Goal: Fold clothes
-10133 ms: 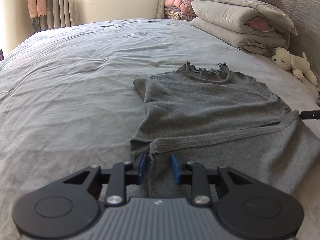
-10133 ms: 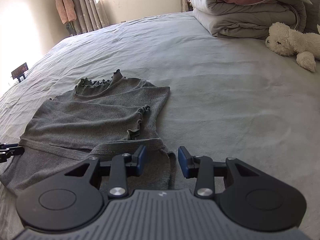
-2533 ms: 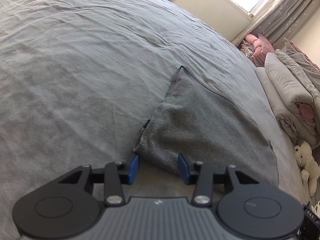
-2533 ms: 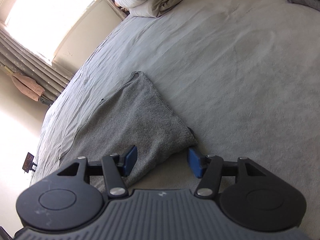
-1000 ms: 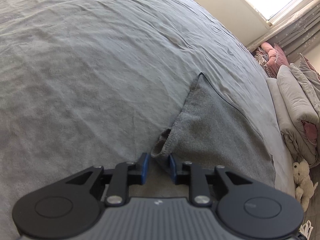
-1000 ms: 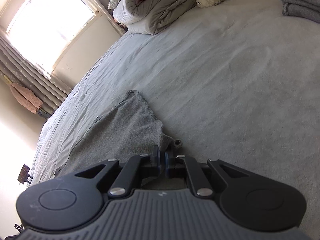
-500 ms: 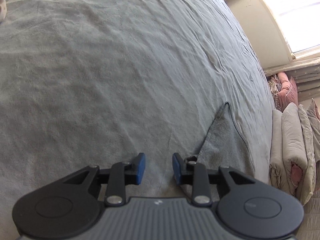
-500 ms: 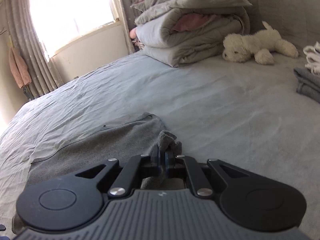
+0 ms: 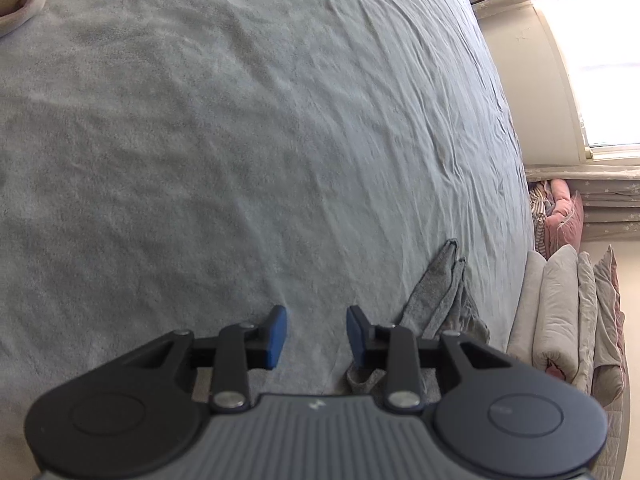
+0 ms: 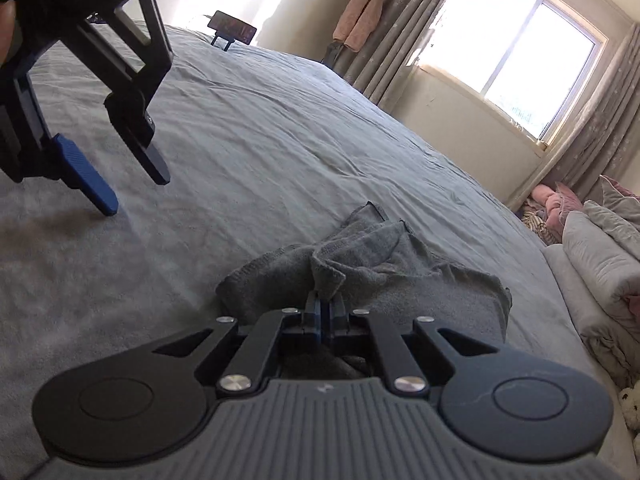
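The grey knit top point(image 10: 384, 268) lies bunched and doubled over on the grey bed sheet point(image 10: 260, 132). My right gripper point(image 10: 324, 308) is shut on a raised corner of it, and the cloth drapes away from the pads. In the left wrist view only a narrow strip of the grey top point(image 9: 440, 300) shows, just right of my right-hand finger. My left gripper point(image 9: 316, 336) is open over bare sheet with nothing between its blue pads. The right wrist view shows that left gripper point(image 10: 134, 192) hanging above the sheet at upper left, apart from the top.
Folded duvets point(image 10: 600, 264) are stacked at the right, with pink pillows point(image 10: 556, 200) behind and a white plush toy point(image 10: 632, 404) at the edge. A phone on a stand point(image 10: 234, 26) sits at the bed's far side. Curtains and a window point(image 10: 532, 52) lie beyond. A beige cloth point(image 9: 20, 0) shows at top left.
My right gripper swung across with the top's corner, doubling the cloth over itself. My left gripper let go of its corner, opened a little and shifted left onto bare sheet.
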Action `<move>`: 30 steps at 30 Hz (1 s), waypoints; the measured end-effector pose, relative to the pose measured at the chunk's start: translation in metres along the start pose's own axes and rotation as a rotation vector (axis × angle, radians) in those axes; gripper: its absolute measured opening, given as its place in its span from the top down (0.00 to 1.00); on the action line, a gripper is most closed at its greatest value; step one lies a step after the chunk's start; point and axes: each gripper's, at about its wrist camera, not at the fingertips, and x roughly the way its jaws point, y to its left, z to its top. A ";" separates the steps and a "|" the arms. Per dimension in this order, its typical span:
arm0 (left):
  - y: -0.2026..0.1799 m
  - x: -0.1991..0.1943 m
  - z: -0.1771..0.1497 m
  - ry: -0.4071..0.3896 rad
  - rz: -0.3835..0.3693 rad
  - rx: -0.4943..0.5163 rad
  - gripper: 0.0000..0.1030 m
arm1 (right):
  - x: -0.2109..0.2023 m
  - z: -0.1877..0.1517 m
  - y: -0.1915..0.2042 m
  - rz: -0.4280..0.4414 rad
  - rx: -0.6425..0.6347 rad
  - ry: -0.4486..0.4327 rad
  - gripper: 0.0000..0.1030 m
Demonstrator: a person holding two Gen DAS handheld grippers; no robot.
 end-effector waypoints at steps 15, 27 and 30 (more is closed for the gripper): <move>-0.016 0.010 -0.010 -0.016 0.010 0.103 0.68 | -0.006 -0.003 0.017 0.054 -0.055 0.006 0.95; -0.040 0.020 -0.031 -0.050 0.023 0.291 0.44 | -0.056 0.006 -0.047 0.244 0.391 -0.109 0.31; -0.044 0.022 -0.037 -0.060 0.031 0.341 0.44 | -0.045 -0.002 -0.080 0.179 0.587 -0.076 0.34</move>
